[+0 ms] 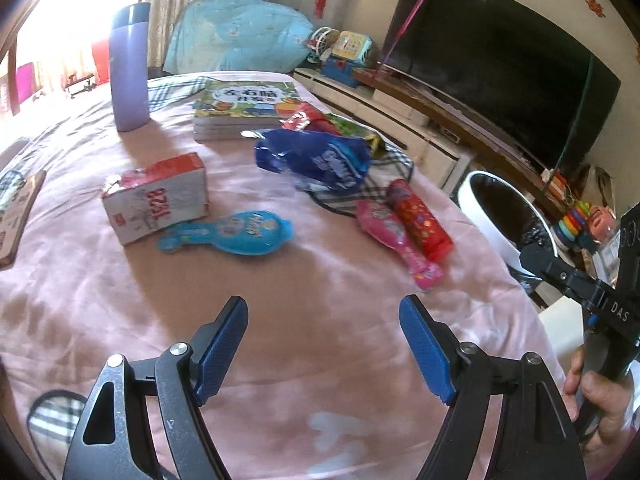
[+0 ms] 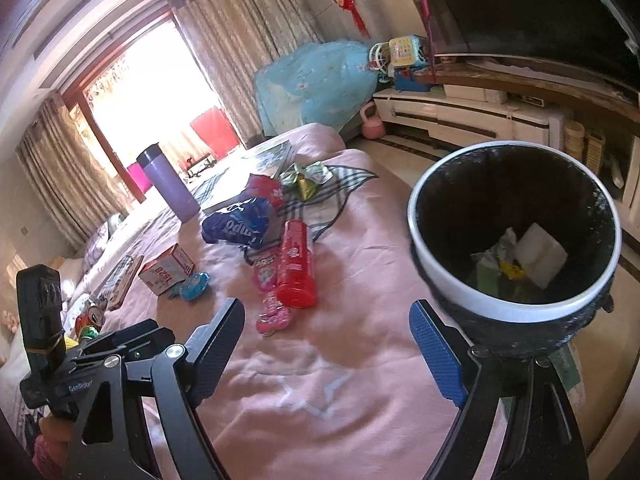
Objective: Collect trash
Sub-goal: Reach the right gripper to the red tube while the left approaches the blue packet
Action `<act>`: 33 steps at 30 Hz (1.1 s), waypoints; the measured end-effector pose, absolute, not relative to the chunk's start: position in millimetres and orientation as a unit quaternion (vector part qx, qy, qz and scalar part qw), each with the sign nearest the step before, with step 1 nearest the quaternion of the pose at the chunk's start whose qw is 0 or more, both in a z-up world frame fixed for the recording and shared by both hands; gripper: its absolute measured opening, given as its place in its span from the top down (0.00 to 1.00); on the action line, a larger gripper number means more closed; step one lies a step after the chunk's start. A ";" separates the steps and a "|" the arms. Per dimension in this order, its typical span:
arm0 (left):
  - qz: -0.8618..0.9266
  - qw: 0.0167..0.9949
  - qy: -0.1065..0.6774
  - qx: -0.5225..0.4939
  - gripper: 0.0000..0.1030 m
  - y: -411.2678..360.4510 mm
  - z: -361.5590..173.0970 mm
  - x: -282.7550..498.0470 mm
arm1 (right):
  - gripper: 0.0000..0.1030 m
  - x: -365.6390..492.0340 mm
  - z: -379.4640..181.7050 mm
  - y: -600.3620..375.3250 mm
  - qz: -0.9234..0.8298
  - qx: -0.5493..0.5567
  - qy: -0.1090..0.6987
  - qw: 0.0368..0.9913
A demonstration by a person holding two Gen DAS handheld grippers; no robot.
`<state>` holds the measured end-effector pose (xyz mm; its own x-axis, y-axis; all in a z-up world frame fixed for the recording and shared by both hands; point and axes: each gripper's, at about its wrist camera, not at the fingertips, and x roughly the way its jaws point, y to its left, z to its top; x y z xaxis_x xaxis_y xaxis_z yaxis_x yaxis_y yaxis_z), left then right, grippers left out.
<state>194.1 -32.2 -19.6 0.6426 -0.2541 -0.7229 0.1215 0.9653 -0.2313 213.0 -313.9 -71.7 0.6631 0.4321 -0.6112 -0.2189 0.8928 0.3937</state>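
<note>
Wrappers scattered on pink bed [image 1: 120, 320]: red tube [image 1: 420, 220], pink packet [image 1: 394, 240], blue bag [image 1: 320, 160]. Bin [image 2: 456, 292] beside bed, some trash already inside. Left gripper [image 1: 323, 316], right gripper [image 2: 326, 320]: jaws released, holding nothing. Between pickups, likely. Next: reach nearest wrapper, clench.

One purple flask [image 1: 130, 68], one carton [image 1: 156, 196], one book stack [image 1: 244, 110], one bin [image 2: 512, 232], one red tube [image 1: 420, 220], two soda cans [image 2: 90, 322]
</note>
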 end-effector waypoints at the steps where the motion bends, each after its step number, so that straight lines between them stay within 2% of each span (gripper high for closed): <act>1: -0.104 0.903 0.410 -0.076 0.25 -31.2 -18.8 196.2 | 0.17 214.1 -72.2 -310.7 0.182 0.142 0.369 0.900; 7: -0.112 0.903 0.414 -0.021 0.25 -27.2 -22.8 221.4 | 0.24 222.3 -75.2 -294.6 0.191 0.131 0.376 0.897; 13: -0.119 0.900 0.418 0.039 0.24 -25.7 -27.1 252.1 | 0.35 236.8 -79.8 -281.5 0.198 0.120 0.385 0.894; 22: -0.120 0.886 0.433 0.117 0.25 -31.1 -52.8 292.8 | 0.48 269.8 -94.4 -262.6 0.207 0.097 0.408 0.884; 25: -0.129 0.876 0.448 0.124 0.27 -32.9 -65.1 302.7 | 0.53 281.0 -103.7 -257.7 0.207 0.091 0.422 0.878; 27: -0.135 0.878 0.442 0.126 0.31 -33.4 -67.9 303.4 | 0.60 286.8 -109.4 -256.9 0.208 0.091 0.430 0.874; 28: -0.141 0.878 0.440 0.127 0.38 -34.3 -68.0 303.1 | 0.63 288.0 -110.9 -256.4 0.210 0.091 0.431 0.873; 29: -0.141 0.879 0.437 0.131 0.47 -35.3 -67.4 302.9 | 0.71 288.8 -112.6 -255.9 0.210 0.091 0.433 0.872; 33: -0.135 0.880 0.429 0.151 0.50 -41.8 -66.9 299.7 | 0.71 287.6 -112.2 -257.7 0.213 0.090 0.432 0.872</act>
